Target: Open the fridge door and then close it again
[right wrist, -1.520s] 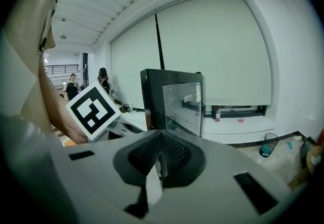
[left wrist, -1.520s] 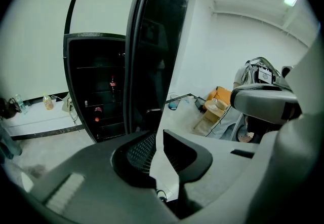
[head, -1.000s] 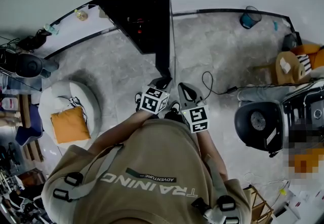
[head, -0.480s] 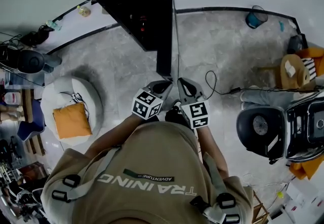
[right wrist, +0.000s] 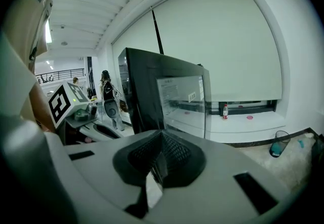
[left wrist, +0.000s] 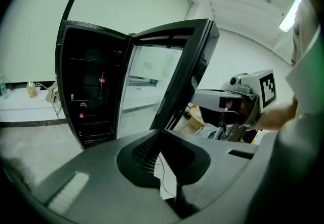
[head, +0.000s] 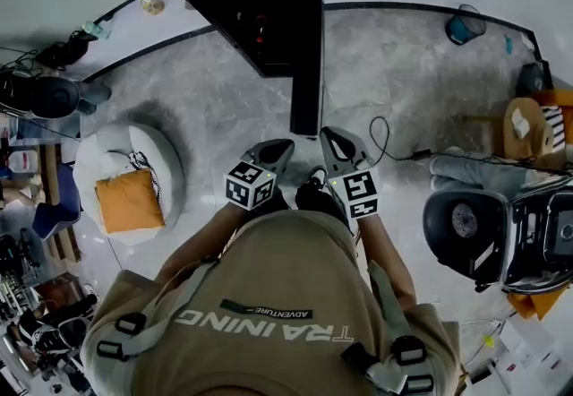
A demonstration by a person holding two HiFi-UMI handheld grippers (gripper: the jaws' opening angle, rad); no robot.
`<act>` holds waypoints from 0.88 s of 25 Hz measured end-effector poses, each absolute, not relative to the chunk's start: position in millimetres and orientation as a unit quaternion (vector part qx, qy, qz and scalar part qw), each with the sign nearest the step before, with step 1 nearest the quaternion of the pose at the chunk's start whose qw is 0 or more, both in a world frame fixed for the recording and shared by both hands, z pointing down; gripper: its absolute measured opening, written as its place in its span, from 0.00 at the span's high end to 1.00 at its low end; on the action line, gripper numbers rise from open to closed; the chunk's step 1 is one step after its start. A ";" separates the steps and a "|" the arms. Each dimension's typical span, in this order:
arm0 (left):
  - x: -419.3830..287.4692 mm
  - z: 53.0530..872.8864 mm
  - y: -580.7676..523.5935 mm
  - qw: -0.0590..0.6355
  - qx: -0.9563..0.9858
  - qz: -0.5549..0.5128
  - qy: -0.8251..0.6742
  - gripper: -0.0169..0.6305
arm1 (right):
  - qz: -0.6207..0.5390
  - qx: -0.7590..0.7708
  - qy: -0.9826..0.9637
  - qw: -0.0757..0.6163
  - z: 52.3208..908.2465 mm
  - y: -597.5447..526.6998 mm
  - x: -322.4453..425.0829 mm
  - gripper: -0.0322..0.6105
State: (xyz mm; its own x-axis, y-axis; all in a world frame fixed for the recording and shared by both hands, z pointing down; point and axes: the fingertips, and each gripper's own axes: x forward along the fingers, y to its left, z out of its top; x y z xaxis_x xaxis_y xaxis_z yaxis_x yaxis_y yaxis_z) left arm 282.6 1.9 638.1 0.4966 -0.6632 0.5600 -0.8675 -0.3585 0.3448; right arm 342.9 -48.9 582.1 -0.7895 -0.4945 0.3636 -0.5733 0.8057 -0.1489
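Observation:
In the head view the black fridge (head: 255, 13) stands at the top with its glass door (head: 306, 72) swung out toward me. My left gripper (head: 276, 149) sits just left of and below the door's free edge, apart from it. My right gripper (head: 333, 136) is just right of that edge. Both are shut and hold nothing. The left gripper view looks into the dark fridge interior (left wrist: 91, 91), with red bottles on its shelves, past the open door (left wrist: 169, 76). The right gripper's marker cube (left wrist: 266, 88) shows beyond. The right gripper view faces the door's glass (right wrist: 179, 99).
A white round pouf with an orange cushion (head: 125, 197) sits on the floor to the left. A black round fan (head: 466, 224) and a cable (head: 385, 148) lie to the right. A teal bucket (head: 466, 24) stands by the far ledge. Clutter lines the left wall.
The left gripper has drawn back and leftward, away from the door's free edge. The right gripper has stayed near that edge. The door reaches further toward me.

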 end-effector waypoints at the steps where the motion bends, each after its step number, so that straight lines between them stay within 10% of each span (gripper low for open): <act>1: 280.6 638.9 2.2 0.309 0.808 0.162 -0.476 0.97 | 0.125 0.283 -0.938 0.157 581.8 -47.4 342.1 0.95; 22: 175.5 635.2 -1.6 0.300 0.757 0.124 -0.568 0.97 | 0.090 0.226 -0.955 0.168 568.0 -42.4 263.3 0.95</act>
